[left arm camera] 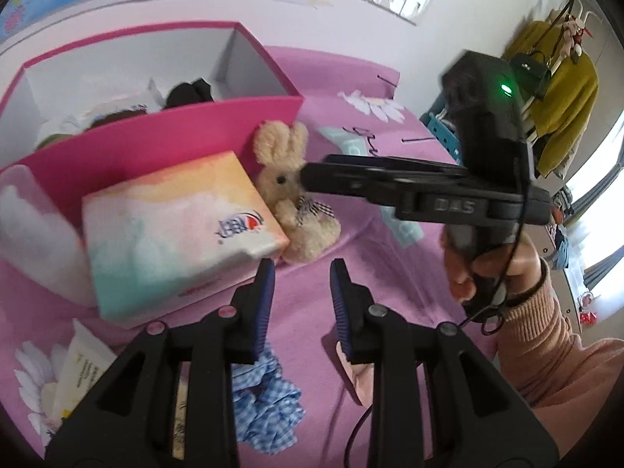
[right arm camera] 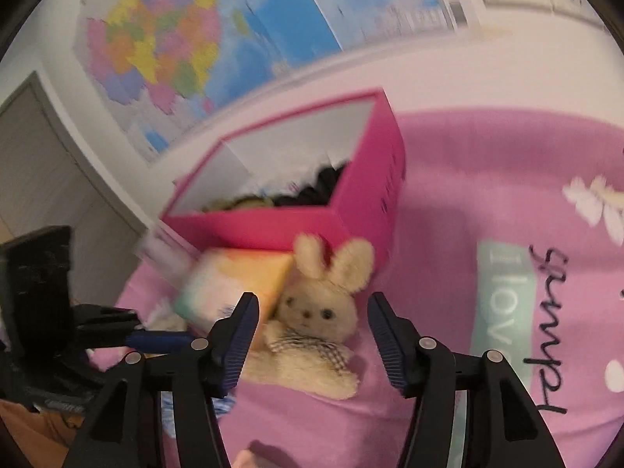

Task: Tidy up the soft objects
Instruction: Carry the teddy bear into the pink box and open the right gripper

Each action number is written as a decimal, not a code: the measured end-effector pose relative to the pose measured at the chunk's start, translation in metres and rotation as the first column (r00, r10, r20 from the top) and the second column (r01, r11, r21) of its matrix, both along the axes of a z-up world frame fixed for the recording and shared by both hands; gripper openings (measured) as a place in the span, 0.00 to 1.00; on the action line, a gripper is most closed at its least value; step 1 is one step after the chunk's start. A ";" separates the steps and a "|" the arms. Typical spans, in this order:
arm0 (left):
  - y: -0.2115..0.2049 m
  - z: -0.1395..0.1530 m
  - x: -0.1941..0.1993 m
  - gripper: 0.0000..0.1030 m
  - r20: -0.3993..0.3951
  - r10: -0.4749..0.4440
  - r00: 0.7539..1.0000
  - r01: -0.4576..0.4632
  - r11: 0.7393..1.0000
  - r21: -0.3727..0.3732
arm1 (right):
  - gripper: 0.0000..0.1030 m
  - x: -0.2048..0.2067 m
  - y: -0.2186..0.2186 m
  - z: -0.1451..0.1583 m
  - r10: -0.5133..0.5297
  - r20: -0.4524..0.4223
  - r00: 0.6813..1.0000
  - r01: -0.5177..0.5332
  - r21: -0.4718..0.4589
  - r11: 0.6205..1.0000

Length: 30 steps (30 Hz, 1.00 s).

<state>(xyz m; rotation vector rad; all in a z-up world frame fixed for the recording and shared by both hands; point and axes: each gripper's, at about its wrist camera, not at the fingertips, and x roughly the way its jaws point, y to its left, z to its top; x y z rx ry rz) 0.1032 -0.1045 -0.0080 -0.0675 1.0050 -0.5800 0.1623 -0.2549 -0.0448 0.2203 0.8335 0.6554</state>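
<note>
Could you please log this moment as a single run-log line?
phase: reach | target: bunny beside pink box | right gripper: open, at bunny | left gripper: open, idle | bunny not yet gripped

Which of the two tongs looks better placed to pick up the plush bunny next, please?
Right. The right tongs are open and pointed at the plush bunny, which sits between their tips beside the pink box. The left tongs are open over bare pink sheet, farther back.
</note>
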 end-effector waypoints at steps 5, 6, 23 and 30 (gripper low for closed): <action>-0.010 -0.014 0.011 0.30 -0.042 0.000 0.999 0.001 1.000 0.019 | 0.58 0.018 0.008 -0.022 0.025 -0.068 0.997 -0.023 0.035 0.999; -0.011 -0.016 0.012 0.30 -0.049 -0.002 0.999 0.003 1.000 0.022 | 0.48 0.019 0.008 -0.025 0.034 -0.074 0.997 -0.030 0.050 0.998; -0.011 0.046 0.038 0.30 0.117 0.050 0.992 -0.052 0.999 0.010 | 0.36 -0.014 -0.007 0.063 0.061 0.194 0.979 -0.089 0.138 0.986; 0.005 0.053 0.080 0.30 0.104 0.122 0.987 -0.123 0.992 0.001 | 0.36 0.025 0.011 0.082 0.040 0.218 0.975 -0.071 0.134 0.988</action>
